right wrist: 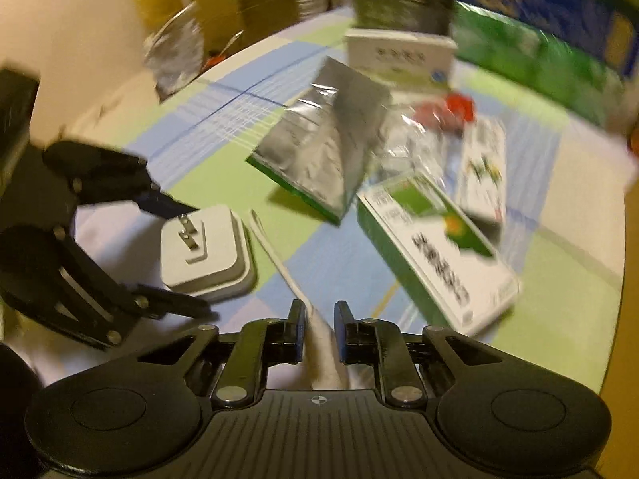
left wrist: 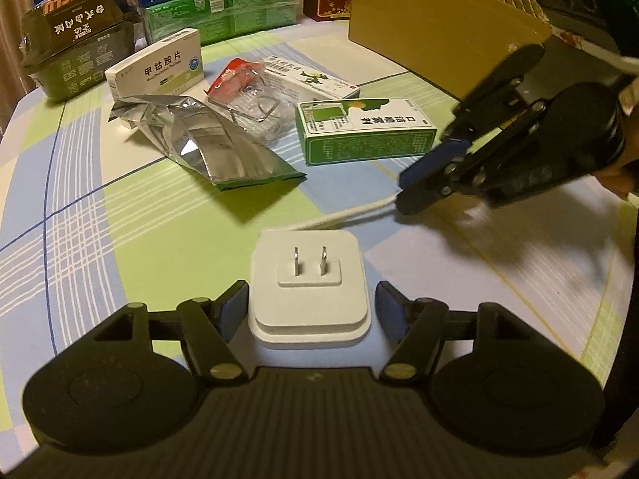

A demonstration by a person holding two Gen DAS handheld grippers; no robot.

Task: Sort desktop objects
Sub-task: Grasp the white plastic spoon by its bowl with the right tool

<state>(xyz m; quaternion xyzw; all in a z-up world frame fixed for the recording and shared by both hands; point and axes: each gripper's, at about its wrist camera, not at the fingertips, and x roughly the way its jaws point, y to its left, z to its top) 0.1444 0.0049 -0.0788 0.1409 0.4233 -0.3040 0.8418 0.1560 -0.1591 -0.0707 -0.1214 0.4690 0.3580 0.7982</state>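
Two claw fingers (left wrist: 233,311) flanking white charger (left wrist: 307,279), not touching.

Left wrist view: you look from behind the left gripper (left wrist: 307,311), forward and steeply down along its fingers onto the tablecloth (left wrist: 151,247), very close to the white charger (left wrist: 307,287).
Left view far field: boxes at the far edge of the table and a cardboard box (left wrist: 431,36) on the right.
Right wrist view: you look from behind the right gripper (right wrist: 317,333), also angled down, close to the tabletop; the picture is blurred.
Shared area: both views show the charger, the white cable (left wrist: 339,217), the silver pouch (left wrist: 215,139) and the green-and-white box (left wrist: 363,131).
Cross view: each camera shows the other gripper, at the right edge in the left view and at the left edge in the right view.
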